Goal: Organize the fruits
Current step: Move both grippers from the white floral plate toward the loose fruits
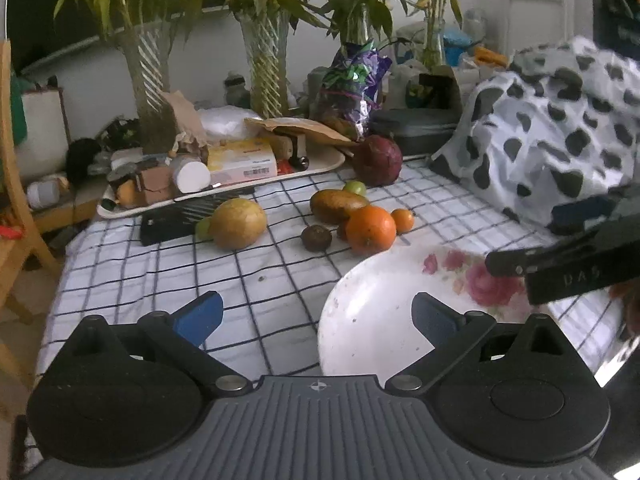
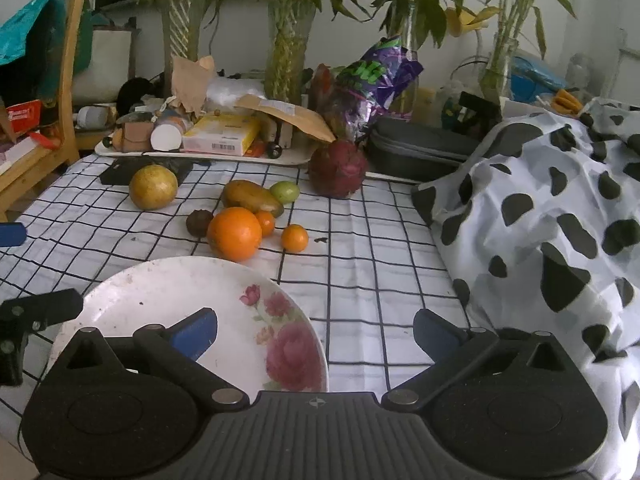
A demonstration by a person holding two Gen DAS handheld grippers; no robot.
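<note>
A white plate with pink roses (image 1: 372, 312) (image 2: 168, 292) lies empty on the checked cloth near me. Beyond it sit a big orange (image 1: 370, 229) (image 2: 234, 233), two small tangerines (image 1: 402, 220) (image 2: 294, 237), a brown mango (image 1: 337, 205) (image 2: 248, 196), a dark round fruit (image 1: 316, 237) (image 2: 199, 221), a yellow round fruit (image 1: 237, 223) (image 2: 153, 187), a green fruit (image 1: 355, 188) (image 2: 285, 191) and a red dragon fruit (image 1: 377, 160) (image 2: 338, 168). My left gripper (image 1: 318, 316) is open and empty, its right finger over the plate. My right gripper (image 2: 316, 332) is open and empty, its left finger over the plate.
A cluttered tray (image 1: 320, 166) (image 2: 296, 158) with boxes stands behind the fruits, with vases of plants (image 1: 268, 64) and a purple bag (image 2: 376, 76) at the back. A black-spotted white cloth (image 1: 552, 136) (image 2: 552, 216) lies at the right. A wooden chair (image 1: 12, 184) stands left.
</note>
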